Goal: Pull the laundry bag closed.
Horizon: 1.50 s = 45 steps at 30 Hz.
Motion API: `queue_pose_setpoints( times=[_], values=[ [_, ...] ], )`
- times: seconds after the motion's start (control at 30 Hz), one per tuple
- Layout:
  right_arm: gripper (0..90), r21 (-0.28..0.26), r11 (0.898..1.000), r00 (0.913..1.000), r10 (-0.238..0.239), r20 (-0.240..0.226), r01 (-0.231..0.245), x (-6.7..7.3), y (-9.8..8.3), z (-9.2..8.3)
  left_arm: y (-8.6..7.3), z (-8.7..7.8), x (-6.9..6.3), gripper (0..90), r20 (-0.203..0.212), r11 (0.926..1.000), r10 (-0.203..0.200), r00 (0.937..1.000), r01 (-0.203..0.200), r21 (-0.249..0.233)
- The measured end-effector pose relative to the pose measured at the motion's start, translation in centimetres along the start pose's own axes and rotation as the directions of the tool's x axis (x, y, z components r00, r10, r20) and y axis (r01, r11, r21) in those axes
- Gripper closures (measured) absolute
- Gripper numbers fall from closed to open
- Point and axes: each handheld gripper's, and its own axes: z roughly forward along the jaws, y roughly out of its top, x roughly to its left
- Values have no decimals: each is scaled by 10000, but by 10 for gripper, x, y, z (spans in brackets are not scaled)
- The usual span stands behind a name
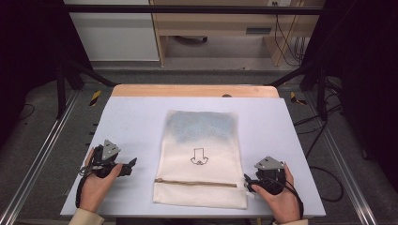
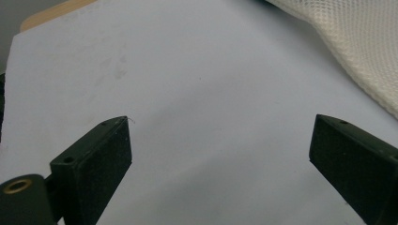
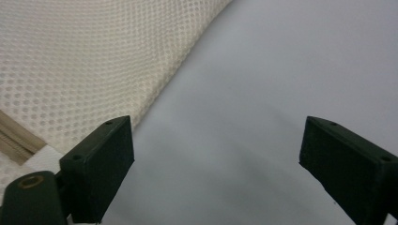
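Left tongs [image 1: 133, 164] jaws wide apart, low; right tongs [image 1: 247, 183] likewise, both pointing inward.

Bare table [image 1: 136, 122] flanks mesh bag [image 1: 199, 159]; both sides passable, nothing blocking.

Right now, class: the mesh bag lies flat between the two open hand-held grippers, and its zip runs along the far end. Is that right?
Not quite. The zip runs across the near end of the mesh bag, as the high view shows. The rest stands.
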Motion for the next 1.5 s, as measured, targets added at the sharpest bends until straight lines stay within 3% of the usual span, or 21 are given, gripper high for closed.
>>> queue_pose_setpoints(
  times=[0.07, 0.1, 0.27, 0.47, 0.53, 0.67, 0.7, 0.77, 1.0, 1.03, 1.13, 1.17, 1.3, 1.4, 1.43, 1.5],
  values=[
    [131, -26, 10000, 10000, -63, -7, 63, 1, 1, -1, -1, -4, -4, 54, 137, 9999, 143, 9998, -144, 95],
    [132, -77, 9999, 9999, -64, -115, 63, 4, 3, -2, -1, -8, -8, 53, 259, 9989, 439, 9987, -442, 136],
    [157, -249, 9996, 9990, -144, -414, 134, 8, 7, -5, -1, -20, -17, 55, 281, 9980, 633, 9976, -633, -11],
    [321, -298, 9971, 9926, -733, -972, 707, 19, 21, -9, -6, -28, -17, 57, 343, 9984, 509, 9981, -500, -269],
    [332, -315, 9957, 9870, -906, -1324, 872, 25, 28, -7, -6, -26, -13, 58, 312, 9989, 388, 9988, -380, -266],
    [332, -231, 9900, 9775, -1414, -1562, 1395, 39, 40, -2, -7, -22, -10, 66, 247, 9997, 246, 9994, -245, -63],
    [328, -218, 9851, 9697, -1717, -1736, 1705, 50, 49, 1, -8, -20, -9, 66, 205, 9999, 136, 9997, -137, 20],
    [322, -237, 9829, 9629, -1834, -1981, 1824, 56, 56, 3, -8, -17, -8, 68, 153, 9998, 136, 9998, -138, 109],
    [311, -543, 9741, 9470, -2261, -2282, 2195, 70, 82, 8, -8, -16, -5, 67, 60, 10000, 90, 9999, -90, 18],
    [313, -591, 9714, 9400, -2376, -2448, 2301, 73, 89, 10, -8, -16, -5, 67, 58, 9999, 83, 9999, -83, -59],
    [313, -529, 9682, 9359, -2498, -2483, 2444, 76, 94, 13, -8, -15, -5, 67, 9, 9999, 84, 10000, -84, -69],
    [310, -595, 9645, 9271, -2636, -2663, 2572, 81, 100, 15, -8, -15, -5, 67, 72, 10000, 64, 10000, -64, 19],
    [289, -642, 9576, 9120, -2870, -2932, 2807, 89, 108, 17, -9, -15, -4, 68, -42, 9998, 114, 9999, -113, 169],
    [309, -615, 9483, 8975, -3146, -3089, 3113, 97, 114, 19, -8, -15, -3, 68, -59, 9998, 153, 9999, -152, 96],
    [330, -602, 9482, 8962, -3145, -3128, 3118, 100, 116, 20, -9, -15, -3, 68, -78, 9998, 152, 9999, -151, 107],
    [344, -559, 9452, 8838, -3210, -3403, 3218, 105, 119, 22, -10, -10, -2, 68, -254, 9994, 13, 9997, -4, 345]
  ],
)
